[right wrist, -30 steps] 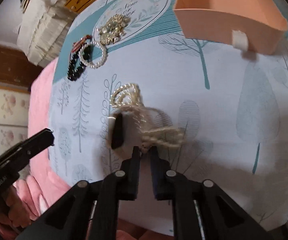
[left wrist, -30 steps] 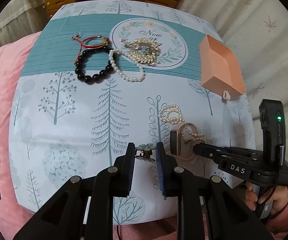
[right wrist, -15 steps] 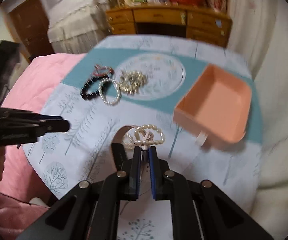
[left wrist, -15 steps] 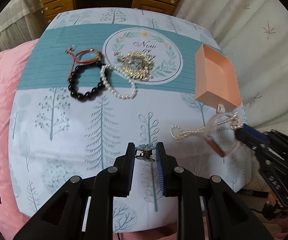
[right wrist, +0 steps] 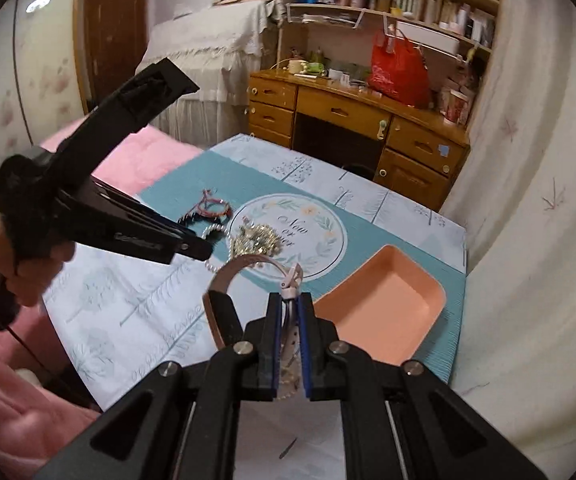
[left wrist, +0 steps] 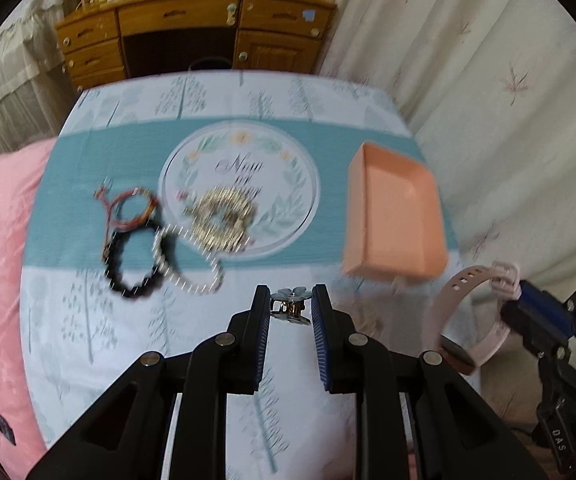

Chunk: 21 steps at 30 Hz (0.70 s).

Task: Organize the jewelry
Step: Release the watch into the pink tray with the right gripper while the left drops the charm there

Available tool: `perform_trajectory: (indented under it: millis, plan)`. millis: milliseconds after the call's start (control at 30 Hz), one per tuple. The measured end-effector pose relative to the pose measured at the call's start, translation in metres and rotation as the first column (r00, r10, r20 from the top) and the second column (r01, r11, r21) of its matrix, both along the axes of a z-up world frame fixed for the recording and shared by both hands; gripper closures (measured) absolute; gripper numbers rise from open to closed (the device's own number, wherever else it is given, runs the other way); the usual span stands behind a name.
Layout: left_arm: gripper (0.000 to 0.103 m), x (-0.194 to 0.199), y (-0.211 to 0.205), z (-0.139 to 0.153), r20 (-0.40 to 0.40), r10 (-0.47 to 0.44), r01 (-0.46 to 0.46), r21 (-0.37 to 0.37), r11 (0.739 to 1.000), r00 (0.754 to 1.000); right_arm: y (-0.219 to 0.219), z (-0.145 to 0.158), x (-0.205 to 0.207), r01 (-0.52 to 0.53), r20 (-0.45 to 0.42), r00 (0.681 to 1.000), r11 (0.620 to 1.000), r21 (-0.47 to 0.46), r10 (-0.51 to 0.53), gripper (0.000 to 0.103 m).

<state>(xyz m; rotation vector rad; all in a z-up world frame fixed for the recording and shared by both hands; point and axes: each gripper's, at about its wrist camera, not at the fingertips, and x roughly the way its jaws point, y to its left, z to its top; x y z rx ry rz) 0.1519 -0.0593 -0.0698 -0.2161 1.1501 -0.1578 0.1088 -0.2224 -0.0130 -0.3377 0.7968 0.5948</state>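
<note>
The left gripper (left wrist: 290,307) pinches a small flower hair clip (left wrist: 290,306) between its two black fingers, low in the middle of the left wrist view. The clip looks shiny, with pale petals on top.

The right gripper (right wrist: 289,312) is squeezed on the strap of a pink watch (right wrist: 224,312). The watch hangs in the air in a round loop, low in the middle of the right wrist view. Its strap looks smooth and has little holes.

Just right of it sits a peach tray (right wrist: 428,320), a shallow box with smooth walls. It rests on a cloth (left wrist: 88,320) printed with trees.

In the left wrist view, on the left side, lie a red string bracelet (left wrist: 134,210), a black bead bracelet (left wrist: 128,280) and a pearl bracelet (left wrist: 192,280), touching each other. A gold sparkly piece (left wrist: 222,220) lies beside them. They look blurry.

A wooden desk (right wrist: 348,120) with drawers stands behind.
</note>
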Motion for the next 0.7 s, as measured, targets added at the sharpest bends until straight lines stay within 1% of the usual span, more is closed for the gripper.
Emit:
perform_trajectory:
  millis: [100,167,333,433,600,700]
  plan:
    - [0.084,0.015,-0.013,0.006,0.018,0.001,-0.001,-0.021,1.0,1.0,-0.015,0.001,0.017,0.037,-0.017,0.999,0.998,0.041,-0.036,0.096]
    - [0.084,0.026,-0.027,0.009,0.033,-0.007,0.008,-0.022,1.0,0.999,-0.024,-0.001,0.027,0.057,-0.03,0.998,0.996,0.069,-0.055,0.096]
    - [0.084,0.051,-0.061,0.01,0.048,-0.041,0.043,-0.039,0.998,0.998,-0.046,-0.012,0.049,0.105,-0.058,0.993,0.99,0.091,-0.1,0.095]
    - [0.084,0.068,-0.084,0.008,0.043,-0.072,0.073,-0.039,0.997,0.996,-0.061,-0.025,0.065,0.148,-0.107,0.985,0.983,0.108,-0.137,0.095]
    - [0.084,0.093,-0.12,0.007,0.046,-0.126,0.129,-0.055,0.99,0.991,-0.074,-0.045,0.083,0.188,-0.164,0.972,0.975,0.121,-0.167,0.095]
    - [0.084,0.104,-0.135,0.006,0.051,-0.151,0.155,-0.073,0.985,0.987,-0.084,-0.056,0.093,0.22,-0.222,0.958,0.962,0.162,-0.181,0.092]
